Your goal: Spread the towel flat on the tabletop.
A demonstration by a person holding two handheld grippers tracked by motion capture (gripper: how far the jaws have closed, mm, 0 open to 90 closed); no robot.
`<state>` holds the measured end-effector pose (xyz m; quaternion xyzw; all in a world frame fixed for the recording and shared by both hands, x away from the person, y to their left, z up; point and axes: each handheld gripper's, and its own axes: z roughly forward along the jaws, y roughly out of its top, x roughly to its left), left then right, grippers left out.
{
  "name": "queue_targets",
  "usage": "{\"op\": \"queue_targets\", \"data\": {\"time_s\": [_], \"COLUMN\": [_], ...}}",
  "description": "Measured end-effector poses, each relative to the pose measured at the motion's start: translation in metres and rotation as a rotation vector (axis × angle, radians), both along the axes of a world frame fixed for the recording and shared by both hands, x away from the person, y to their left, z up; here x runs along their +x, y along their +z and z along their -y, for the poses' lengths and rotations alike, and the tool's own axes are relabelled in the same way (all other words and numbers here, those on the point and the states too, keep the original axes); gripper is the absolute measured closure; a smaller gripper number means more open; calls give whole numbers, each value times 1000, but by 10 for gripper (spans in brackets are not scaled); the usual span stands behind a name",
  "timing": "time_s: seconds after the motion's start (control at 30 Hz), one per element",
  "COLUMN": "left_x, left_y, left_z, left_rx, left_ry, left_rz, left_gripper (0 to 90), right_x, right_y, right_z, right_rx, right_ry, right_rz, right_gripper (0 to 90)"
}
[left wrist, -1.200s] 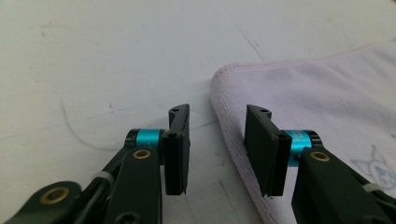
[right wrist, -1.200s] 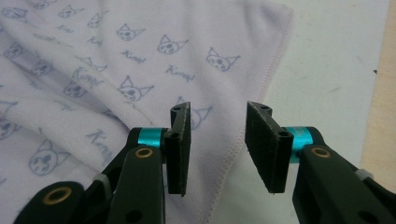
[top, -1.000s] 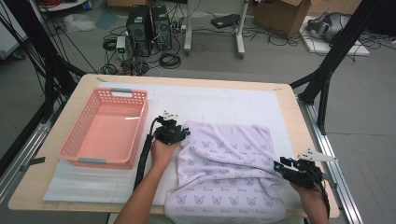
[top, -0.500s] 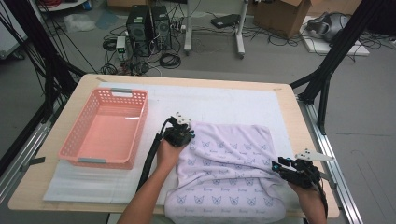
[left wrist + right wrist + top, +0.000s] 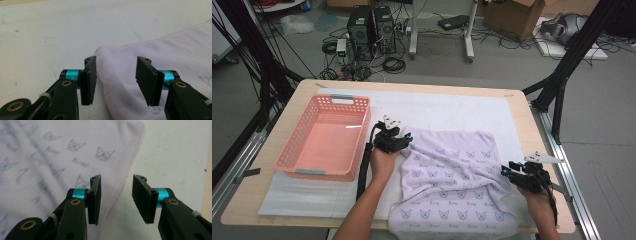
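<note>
A lavender towel (image 5: 452, 180) with a small printed pattern lies rumpled on the white mat, its near edge hanging over the table front. My left gripper (image 5: 406, 141) is at the towel's far left corner. In the left gripper view its jaws (image 5: 116, 75) stand apart and have just been opening, with the folded towel corner (image 5: 162, 50) lying loose under and between them, touched by neither pad. My right gripper (image 5: 505, 170) is at the towel's right edge. In the right gripper view it (image 5: 116, 195) is open, astride the pink hem of the towel (image 5: 50, 152).
An empty pink plastic basket (image 5: 294, 142) stands at the left of the table, close beside my left forearm. A white mat (image 5: 447, 107) covers the tabletop. The wooden table edge (image 5: 562, 200) runs just right of my right gripper. Floor, cables and computers lie beyond.
My left gripper pushed right onto the towel corner, then drew back a little to the left, leaving the corner on the mat. The right gripper has stayed in place.
</note>
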<state>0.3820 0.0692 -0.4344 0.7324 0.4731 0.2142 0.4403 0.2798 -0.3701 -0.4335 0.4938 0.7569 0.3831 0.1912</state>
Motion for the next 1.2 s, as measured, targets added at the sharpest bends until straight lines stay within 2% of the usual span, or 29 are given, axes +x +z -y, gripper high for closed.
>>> {"op": "queue_targets", "data": {"time_s": [0.07,0.2,0.23,0.3,0.33,0.37,0.43,0.5,0.6,0.63,0.77,0.87,0.9,1.03,1.07,1.1,1.13,1.17,1.2], "left_x": [1,3,3,4,5,5,5,5,6,7,11,18,21,33,34,34,33,32,32], "left_y": [-2,-5,-5,-6,-7,-8,-8,-8,-10,-10,-11,-10,-10,-12,-14,-17,-16,-16,-16], "left_z": [-4,-11,-11,-13,-13,-13,-13,-12,-7,-5,9,18,19,22,24,27,29,29,29], "left_rx": [-34,-55,-56,-68,-75,-80,-69,-71,-76,-75,-77,-55,-70,-42,-15,31,74,86,87], "left_ry": [-3,-4,-2,-3,0,-2,-13,-17,-21,-24,-45,-50,-39,-28,-35,-47,-45,-54,-67], "left_rz": [-4,-14,-15,-21,-25,-29,-31,-36,-33,-32,-56,-54,-51,-88,-97,-99,-75,-66,-67], "left_gripper": [515,514,515,518,520,521,522,522,528,532,542,546,547,564,579,614,654,720,846], "right_x": [17,50,55,62,64,64,62,58,51,49,46,47,47,47,47,47,48,49,49], "right_y": [-2,-11,-11,-11,-11,-10,-7,-4,-4,-5,-5,-3,-2,2,3,3,4,4,4], "right_z": [-4,-16,-19,-24,-25,-27,-27,-20,0,4,7,4,4,1,1,1,1,0,0], "right_rx": [-12,-64,-72,-81,-89,-101,-169,-219,-208,-194,-151,-133,-129,-101,-95,-90,-89,-87,-88], "right_ry": [-9,-22,-29,-29,-10,3,-3,-49,-112,-112,-102,-87,-76,-47,-42,-37,-35,-34,-33], "right_rz": [-11,-53,-39,-42,-31,-27,-24,-19,-26,-33,-19,-5,-2,12,16,19,21,20,20], "right_gripper": [573,555,573,671,789,845,863,865,861,846,742,724,720,689,678,666,660,658,658]}}
